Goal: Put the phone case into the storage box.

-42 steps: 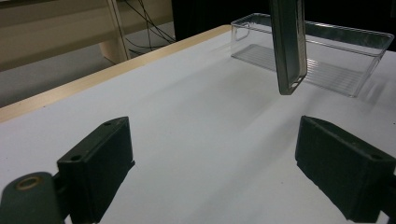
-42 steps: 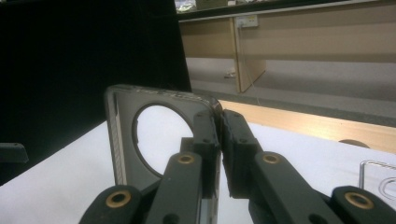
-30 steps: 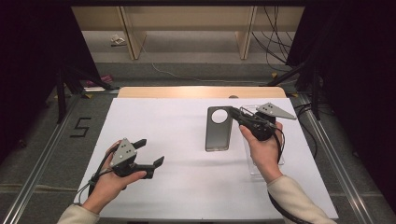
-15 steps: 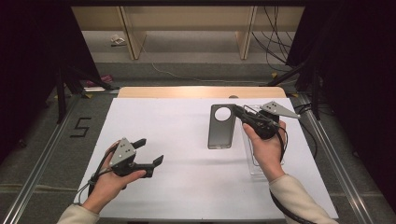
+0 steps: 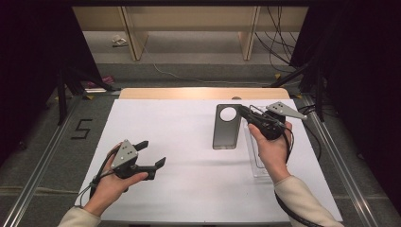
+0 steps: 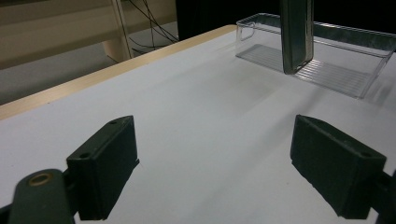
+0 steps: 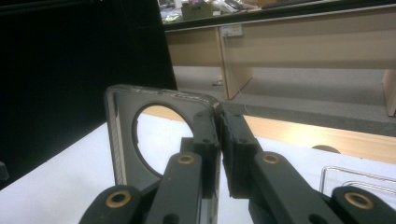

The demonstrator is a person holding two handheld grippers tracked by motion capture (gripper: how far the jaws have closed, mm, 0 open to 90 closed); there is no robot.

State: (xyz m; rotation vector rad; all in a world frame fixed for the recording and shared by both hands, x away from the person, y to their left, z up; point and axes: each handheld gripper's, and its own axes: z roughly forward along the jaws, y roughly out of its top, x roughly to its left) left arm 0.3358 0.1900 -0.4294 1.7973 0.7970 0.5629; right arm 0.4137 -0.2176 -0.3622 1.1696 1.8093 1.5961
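Observation:
A dark grey phone case [image 5: 226, 127] with a round camera hole hangs just above the white table sheet [image 5: 179, 127]. My right gripper [image 5: 243, 112] is shut on the case's edge beside the hole. In the right gripper view the case [image 7: 122, 135] stands upright with the right gripper [image 7: 219, 135] pinching its rim. My left gripper [image 5: 152, 152] rests near the front left of the sheet, jaws wide and empty. In the left gripper view, past the open left gripper [image 6: 219, 163], the case [image 6: 296, 32] shows edge-on, hanging in front of a clear plastic tray [image 6: 336, 74].
The clear tray [image 5: 257, 163] lies at the right of the sheet, partly under the right hand. A wooden strip [image 5: 198, 93] borders the far side. Metal rails [image 5: 42, 165] run along both sides, with cables [image 5: 279, 52] and shelving legs on the floor beyond.
The right gripper has carried the phone case slightly to the right. The left gripper has stayed where it was, still open.

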